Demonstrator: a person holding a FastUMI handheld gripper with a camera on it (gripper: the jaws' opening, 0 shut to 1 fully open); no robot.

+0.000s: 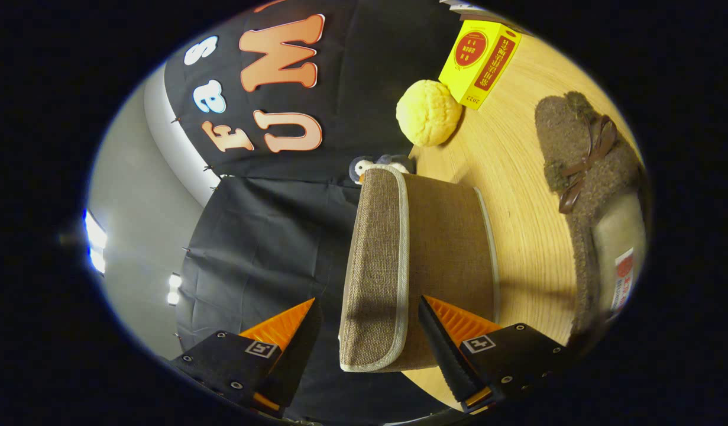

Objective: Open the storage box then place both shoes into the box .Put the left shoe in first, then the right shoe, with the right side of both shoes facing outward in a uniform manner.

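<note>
Straddling the storage box (pixel 423 260) lid's (pixel 375 272) edge, the gripper (pixel 366 322) gapes wide, its fingers touching nothing.

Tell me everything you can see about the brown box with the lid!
The storage box looks like woven brown fabric, with pale trim edging its lid. The lid sits closed on the box. It stands on the wooden table, and the camera is rolled sideways, so it appears tipped. The gripper is open, its fingers straddling the lid's rim without pressing it. Beyond the box sit a small plush toy and a yellow ball; a fuzzy brown shoe lies apart, alongside.
</note>
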